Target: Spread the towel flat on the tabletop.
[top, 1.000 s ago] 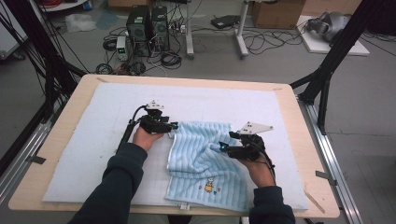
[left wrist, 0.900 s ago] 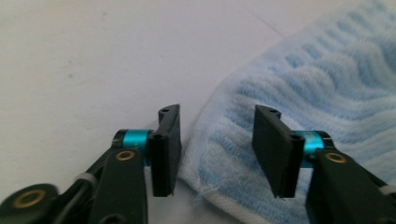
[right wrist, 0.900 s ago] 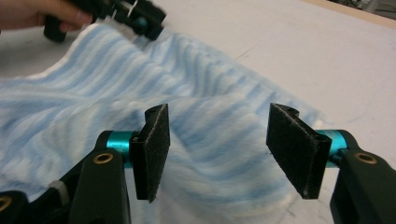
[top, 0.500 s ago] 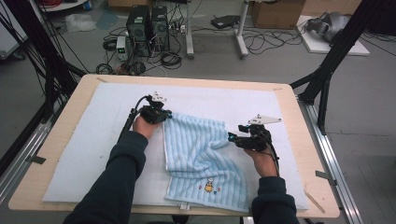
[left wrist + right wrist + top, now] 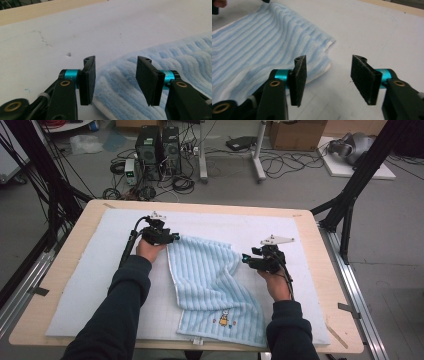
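Note:
A light blue striped towel (image 5: 210,285) with a small cartoon patch lies rumpled on the white mat (image 5: 90,285). My left gripper (image 5: 175,239) is at the towel's far left corner. Its jaws have just been opening and stand open (image 5: 116,77), with the towel corner (image 5: 120,85) lying loose between them, untouched by the pads. My right gripper (image 5: 244,258) sits at the towel's raised right fold. Its jaws (image 5: 328,77) have just been closing a little but are still open over bare mat. The towel's folded edge (image 5: 319,65) lies just beside the left pad.
The mat covers a wooden table (image 5: 330,285) whose edges are bare wood. Black frame legs (image 5: 350,195) stand at both far corners. Beyond the far edge, computer boxes (image 5: 157,145) and cables lie on the floor.
The left hand moved toward the far edge, drawing the towel's far left corner out flatter. The right hand shifted right and slightly away. The towel now spreads wider.

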The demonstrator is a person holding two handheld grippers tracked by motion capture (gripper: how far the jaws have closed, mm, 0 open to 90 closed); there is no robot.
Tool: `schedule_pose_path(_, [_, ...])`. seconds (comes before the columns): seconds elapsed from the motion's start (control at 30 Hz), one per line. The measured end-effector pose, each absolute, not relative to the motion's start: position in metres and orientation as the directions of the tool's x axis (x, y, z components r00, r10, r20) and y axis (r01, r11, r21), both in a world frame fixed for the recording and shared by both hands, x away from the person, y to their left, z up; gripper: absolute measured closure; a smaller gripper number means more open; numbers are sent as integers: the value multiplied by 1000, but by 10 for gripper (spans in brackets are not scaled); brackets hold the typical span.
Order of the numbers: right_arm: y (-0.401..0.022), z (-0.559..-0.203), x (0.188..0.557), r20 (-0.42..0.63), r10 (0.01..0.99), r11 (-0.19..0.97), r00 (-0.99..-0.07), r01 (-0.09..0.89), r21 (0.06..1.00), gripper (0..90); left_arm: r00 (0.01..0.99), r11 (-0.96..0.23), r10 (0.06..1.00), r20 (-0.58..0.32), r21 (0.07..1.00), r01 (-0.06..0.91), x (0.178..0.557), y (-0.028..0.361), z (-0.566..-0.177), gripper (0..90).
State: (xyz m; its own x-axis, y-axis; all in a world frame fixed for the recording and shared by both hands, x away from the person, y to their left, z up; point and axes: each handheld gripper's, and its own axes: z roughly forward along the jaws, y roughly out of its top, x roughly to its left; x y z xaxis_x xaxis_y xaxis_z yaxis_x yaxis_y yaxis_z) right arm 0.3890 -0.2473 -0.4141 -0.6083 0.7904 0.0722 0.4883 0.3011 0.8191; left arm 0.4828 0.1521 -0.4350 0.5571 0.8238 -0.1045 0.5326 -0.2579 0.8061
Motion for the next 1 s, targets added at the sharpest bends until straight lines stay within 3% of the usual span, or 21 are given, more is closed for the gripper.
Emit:
schedule_pose_path(0.1, [-240,-415,407,48,776,340,-628,482,807,559,566,-257,817,-107,811,525,476,153,-436,488])
schedule_pose_path(0.43, [-198,-427,468,33,732,449,-680,518,728,571,572,-219,809,-139,831,512,452,164,-438,458])
schedule_pose_path(0.53, [-180,-435,476,8,684,534,-729,508,676,654,564,-213,813,-145,827,520,452,169,-439,458])
schedule_pose_path(0.57, [-176,-434,477,-4,672,549,-740,494,674,807,560,-204,814,-153,828,523,452,170,-440,457])
schedule_pose_path(0.6, [-175,-435,480,3,629,584,-777,475,658,858,556,-201,817,-153,828,523,452,171,-440,457])
schedule_pose_path(0.67, [-172,-433,486,-45,598,634,-800,438,637,891,555,-202,818,-153,826,526,451,172,-439,456])
schedule_pose_path(0.8, [-175,-428,507,-128,685,619,-717,479,623,895,557,-202,815,-159,823,532,448,170,-438,454])
schedule_pose_path(0.9, [-184,-424,519,-203,789,550,-581,519,654,897,560,-210,812,-162,815,541,446,167,-438,445])
schedule_pose_path(1.0, [-192,-420,522,-188,868,442,-460,542,715,886,572,-220,805,-156,818,532,444,160,-437,443])
